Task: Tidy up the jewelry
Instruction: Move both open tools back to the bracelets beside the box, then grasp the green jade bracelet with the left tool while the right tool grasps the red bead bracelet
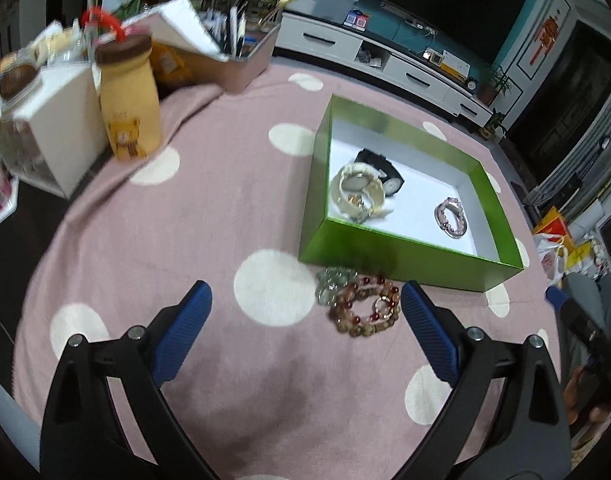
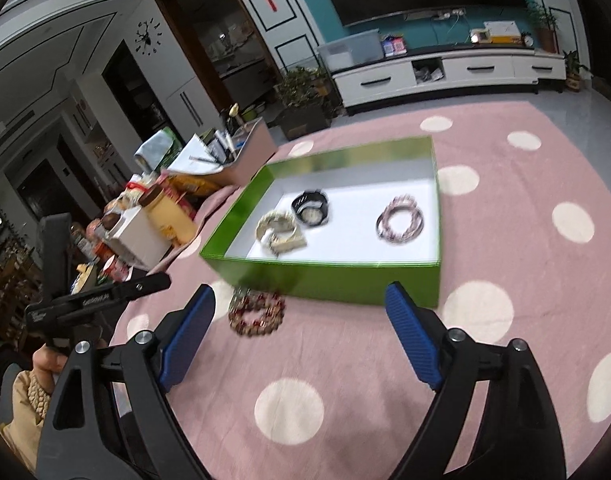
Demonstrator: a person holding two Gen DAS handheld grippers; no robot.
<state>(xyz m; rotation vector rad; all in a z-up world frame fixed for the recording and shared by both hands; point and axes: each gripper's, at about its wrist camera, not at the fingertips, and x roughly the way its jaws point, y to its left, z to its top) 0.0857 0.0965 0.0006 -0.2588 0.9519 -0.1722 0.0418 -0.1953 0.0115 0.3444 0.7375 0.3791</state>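
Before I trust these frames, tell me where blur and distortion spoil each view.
Left wrist view: the yellow bear-printed bottle and clutter at left smear with motion; the beaded bracelets on the pink dotted cloth stay fairly crisp. Right wrist view: the jewelry in the green cardboard box and those bracelets are streaked. Both views bend straight edges, fisheye style, with dark corners.

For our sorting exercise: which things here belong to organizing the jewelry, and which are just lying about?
Belongs: green box, black watch, pale watch, pink bracelet, beaded bracelets on the cloth.
Lying about: yellow bottle, white carton, pen holder.
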